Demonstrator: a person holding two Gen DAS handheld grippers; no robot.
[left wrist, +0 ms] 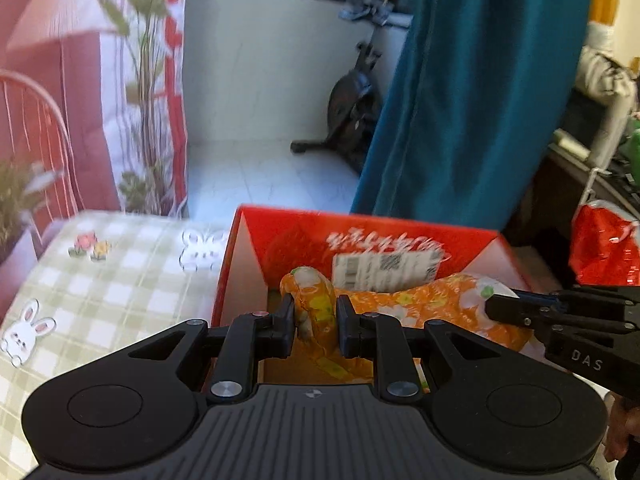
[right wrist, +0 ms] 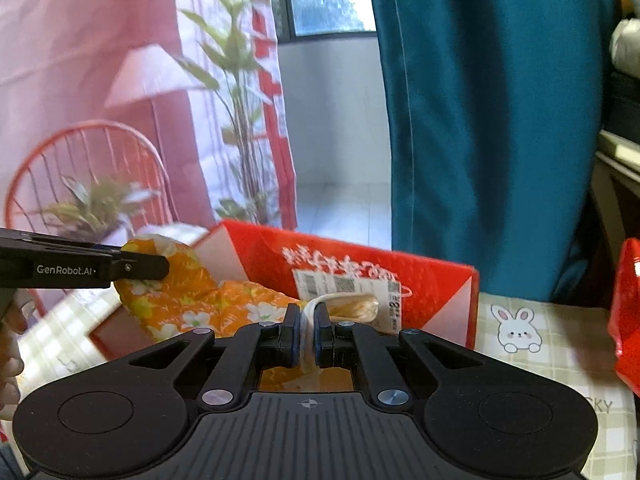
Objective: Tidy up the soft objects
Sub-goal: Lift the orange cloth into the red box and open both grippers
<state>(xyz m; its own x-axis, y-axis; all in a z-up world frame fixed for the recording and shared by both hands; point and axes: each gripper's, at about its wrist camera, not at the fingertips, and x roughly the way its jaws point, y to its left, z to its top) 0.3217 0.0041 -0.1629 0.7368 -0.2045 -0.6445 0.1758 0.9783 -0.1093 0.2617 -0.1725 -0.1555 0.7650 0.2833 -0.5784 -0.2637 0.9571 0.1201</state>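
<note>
An orange floral cloth [left wrist: 420, 304] hangs stretched over the open red cardboard box [left wrist: 248, 264], gripped at both ends. My left gripper [left wrist: 314, 322] is shut on a bunched fold of the cloth at its left end. My right gripper [right wrist: 307, 334] is shut on a thin pale edge of the same cloth [right wrist: 200, 300]. In the left wrist view the right gripper [left wrist: 496, 306] comes in from the right edge. The left gripper [right wrist: 160, 268] reaches in from the left of the right wrist view, above the red box [right wrist: 432, 292]. The box's floor is mostly hidden by the cloth.
The box stands on a table with a green checked bunny-print cover [left wrist: 80, 280]. A shiny red bag [left wrist: 600, 248] sits at the right. Beyond are a teal curtain [left wrist: 460, 100], a printed pink curtain [left wrist: 60, 80] and an exercise bike [left wrist: 352, 108] on the white floor.
</note>
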